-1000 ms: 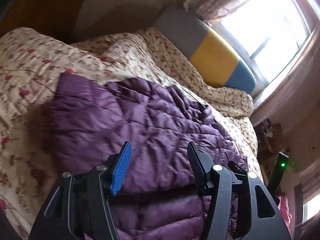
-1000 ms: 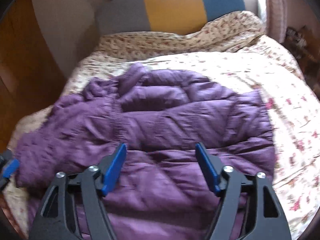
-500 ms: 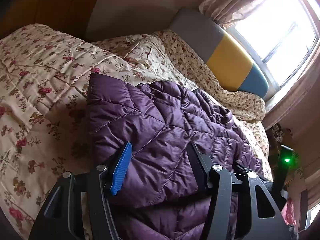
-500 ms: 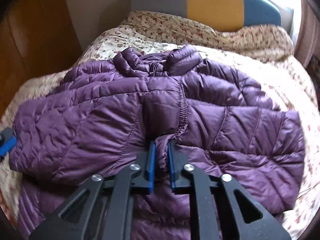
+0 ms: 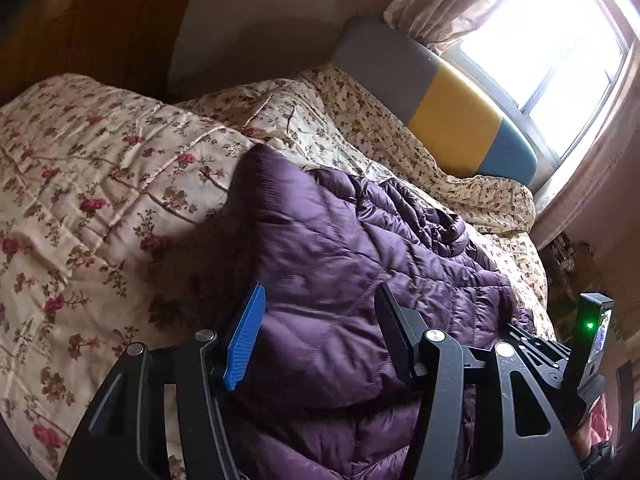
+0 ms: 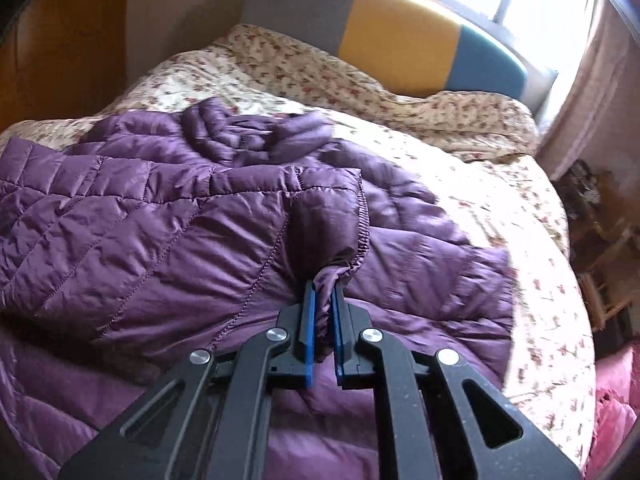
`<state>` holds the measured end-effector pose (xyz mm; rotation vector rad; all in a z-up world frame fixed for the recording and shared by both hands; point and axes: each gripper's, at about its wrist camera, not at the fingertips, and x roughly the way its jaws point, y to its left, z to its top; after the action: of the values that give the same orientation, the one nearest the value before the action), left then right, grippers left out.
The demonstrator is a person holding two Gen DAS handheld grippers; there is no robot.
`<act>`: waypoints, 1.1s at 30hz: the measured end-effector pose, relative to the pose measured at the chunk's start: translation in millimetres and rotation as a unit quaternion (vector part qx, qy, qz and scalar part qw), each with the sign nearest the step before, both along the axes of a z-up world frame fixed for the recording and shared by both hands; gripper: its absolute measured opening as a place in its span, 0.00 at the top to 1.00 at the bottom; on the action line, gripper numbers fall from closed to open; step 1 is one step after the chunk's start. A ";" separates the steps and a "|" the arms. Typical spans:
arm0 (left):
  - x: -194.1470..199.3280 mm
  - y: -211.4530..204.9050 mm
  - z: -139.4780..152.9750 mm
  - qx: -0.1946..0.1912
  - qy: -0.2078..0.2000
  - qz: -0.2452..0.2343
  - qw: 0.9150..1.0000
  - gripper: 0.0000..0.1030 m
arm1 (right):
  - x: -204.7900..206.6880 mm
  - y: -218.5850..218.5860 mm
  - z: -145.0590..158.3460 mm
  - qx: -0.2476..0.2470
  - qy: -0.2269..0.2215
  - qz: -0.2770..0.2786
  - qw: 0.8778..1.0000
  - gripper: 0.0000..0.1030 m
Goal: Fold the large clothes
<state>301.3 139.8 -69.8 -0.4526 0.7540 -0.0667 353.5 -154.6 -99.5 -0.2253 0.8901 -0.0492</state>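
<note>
The left gripper (image 5: 320, 320) is hovering low over the purple quilted jacket (image 5: 360, 264), its jaws standing wide apart with nothing between them but the padded fabric lying underneath. To the left of those jaws the floral bedspread (image 5: 100, 184) is showing bare, and the jacket is spreading away ahead and to the right of them, across the bed.

The right gripper (image 6: 322, 312) is gripping the jacket (image 6: 160, 232): its jaws are pressing nearly together on a bunched fold at the elastic-edged cuff (image 6: 332, 232) of a sleeve (the blue pads are just showing on either side of the cloth). That sleeve is lying folded across the jacket's body, running left from the jaws. Beyond them the collar (image 6: 248, 136) is sitting crumpled, and further off a grey, yellow and blue headboard (image 6: 392, 40) is standing under the window.
</note>
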 end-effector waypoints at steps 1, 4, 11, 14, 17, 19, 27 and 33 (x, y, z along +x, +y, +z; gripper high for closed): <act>0.8 -1.7 0.0 0.005 -0.001 -0.002 1.000 0.45 | -2.6 -6.1 -0.6 -0.006 0.001 -0.010 1.000 0.94; 6.5 -5.5 -4.9 0.011 0.005 -0.008 1.000 0.45 | -8.3 -30.6 -6.4 -0.014 0.011 -0.047 0.999 0.94; 27.8 -23.0 -36.2 0.050 0.057 -0.027 0.997 0.45 | -13.1 -66.7 -25.2 -0.012 0.033 -0.092 0.995 0.94; 35.4 -29.1 -56.0 0.081 0.089 -0.030 0.992 0.45 | -11.9 -67.6 -36.2 -0.010 0.040 -0.088 0.995 0.94; 34.9 -32.0 -61.0 0.094 0.090 -0.026 0.991 0.45 | -11.7 -66.9 -42.1 -0.005 0.038 -0.084 0.996 0.94; 33.3 -32.8 -58.0 0.101 0.089 -0.021 0.991 0.45 | -12.9 -68.7 -40.0 0.009 0.037 -0.084 0.996 0.90; 21.8 -41.3 -14.4 0.141 0.018 -0.009 0.990 0.36 | -25.1 -74.3 1.6 0.026 -0.019 -0.093 0.995 0.54; 40.3 -58.6 3.4 0.157 -0.011 -0.037 0.987 0.36 | -15.2 -54.3 23.0 0.067 -0.055 -0.082 0.993 0.37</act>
<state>341.6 81.2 -66.4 -0.1243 0.7434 -0.0220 338.3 -208.9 -76.5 -0.0239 0.7971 -0.1521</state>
